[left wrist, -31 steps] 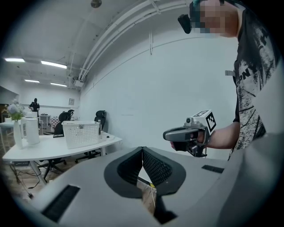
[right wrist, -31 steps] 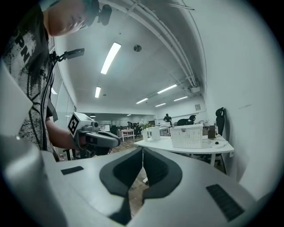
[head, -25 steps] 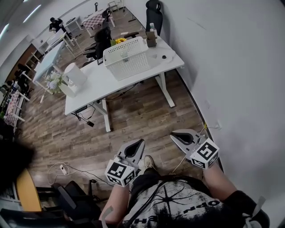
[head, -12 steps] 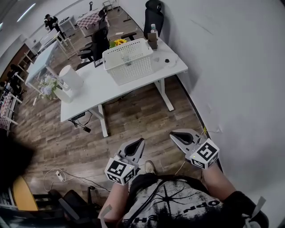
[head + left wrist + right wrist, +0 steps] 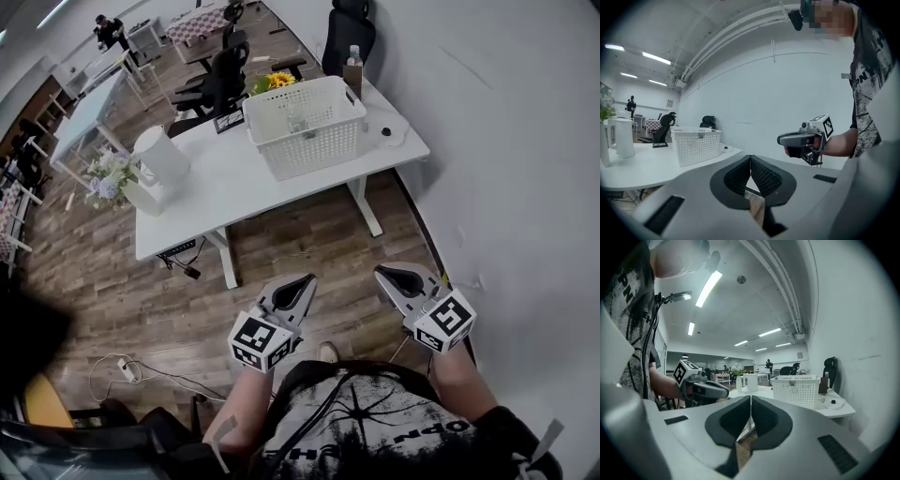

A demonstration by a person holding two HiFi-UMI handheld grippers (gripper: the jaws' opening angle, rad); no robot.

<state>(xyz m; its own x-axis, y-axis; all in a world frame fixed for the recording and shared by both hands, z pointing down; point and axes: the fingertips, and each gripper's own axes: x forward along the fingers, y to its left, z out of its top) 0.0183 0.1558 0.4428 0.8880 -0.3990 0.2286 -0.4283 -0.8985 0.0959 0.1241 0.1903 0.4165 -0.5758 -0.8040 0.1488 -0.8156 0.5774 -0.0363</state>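
Note:
I hold both grippers low in front of my body, above a wooden floor (image 5: 309, 244). My left gripper (image 5: 305, 279) is shut with nothing between its jaws; in the left gripper view its black pads (image 5: 761, 174) meet along one line. My right gripper (image 5: 380, 272) is also shut and empty, with its pads (image 5: 764, 416) closed together. Each gripper shows in the other's view, the right gripper (image 5: 780, 139) and the left gripper (image 5: 724, 392), side by side and apart. Neither touches anything.
A white table (image 5: 234, 192) stands ahead with a white perforated basket (image 5: 307, 122), a white jug (image 5: 161, 155), flowers (image 5: 111, 178) and a bottle (image 5: 353, 70). Black office chairs (image 5: 217, 84) stand behind it. A white wall (image 5: 525, 169) runs along my right. Cables (image 5: 131, 361) lie on the floor at left.
The table and basket have come nearer and larger in all views. Both grippers stay shut, empty and side by side.

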